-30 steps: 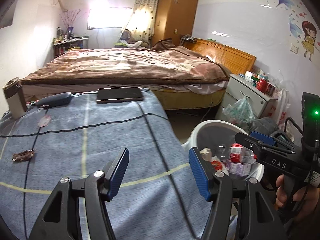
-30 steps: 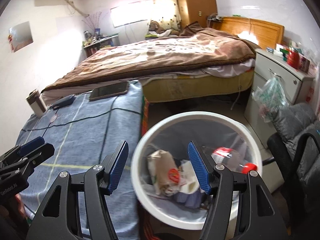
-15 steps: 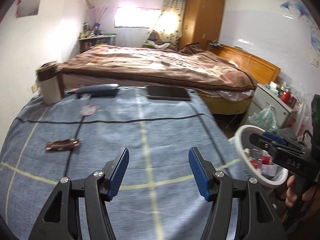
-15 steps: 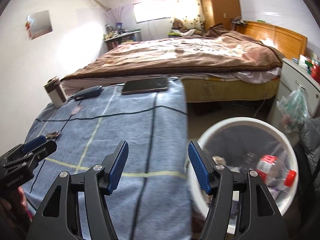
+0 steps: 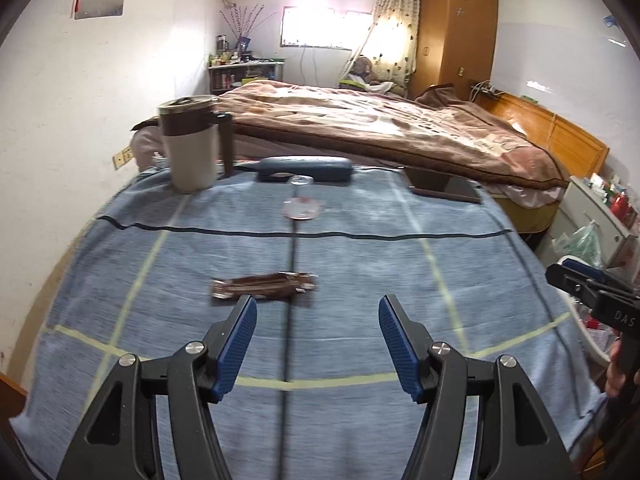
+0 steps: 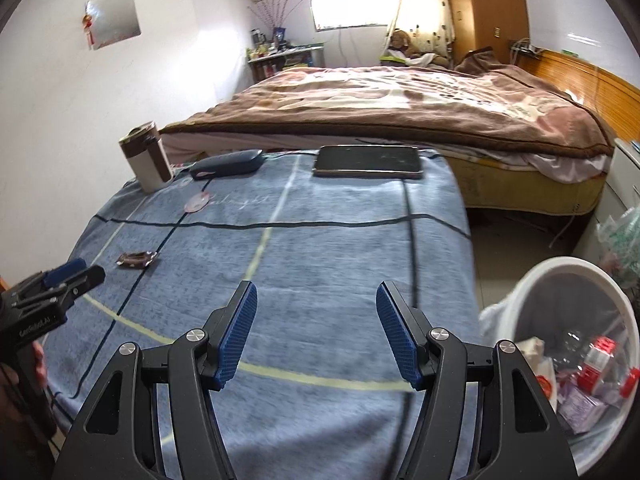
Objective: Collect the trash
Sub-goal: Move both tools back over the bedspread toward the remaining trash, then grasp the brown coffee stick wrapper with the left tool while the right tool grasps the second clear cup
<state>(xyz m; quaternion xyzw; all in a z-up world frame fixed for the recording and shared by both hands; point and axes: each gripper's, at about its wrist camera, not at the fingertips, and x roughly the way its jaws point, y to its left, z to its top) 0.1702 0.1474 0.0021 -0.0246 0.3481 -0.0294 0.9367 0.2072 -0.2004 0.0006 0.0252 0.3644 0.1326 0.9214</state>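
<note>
Two claws, both empty, both spread wide. From the left wrist view, the left claw (image 5: 316, 340) hangs over the blue cloth of the worktop (image 5: 460, 280), jaws apart, and the brown wrapper (image 5: 264, 286) lies flat just beyond its left finger, slightly off the centreline. That looks like the next bit of trash. Risk here: the wrapper is thin and lies flush on soft cloth, so a closing pinch could catch the fabric instead, or skid the wrapper away; coming down off-centre would leave it outside the jaws. Farther back sit a small clear disc (image 5: 301, 210), possibly trash too, then a mug (image 5: 192, 146), a dark blue case (image 5: 304, 169) and a tablet (image 5: 440, 188), none of them between claw and wrapper. The right claw (image 5: 580, 286) pokes in at the right edge, well apart. Over to the right wrist view: the right claw (image 6: 316, 336) is likewise spread, holding nothing, above the cloth near the worktop's right edge. The bin (image 6: 560, 292) stands on the floor just beside that edge, already holding bottles and scraps. Wrapper (image 6: 137, 258) is far left here, near the left claw (image 6: 60, 280). Carrying it across to the bin, a loose grip could drop it short.
</note>
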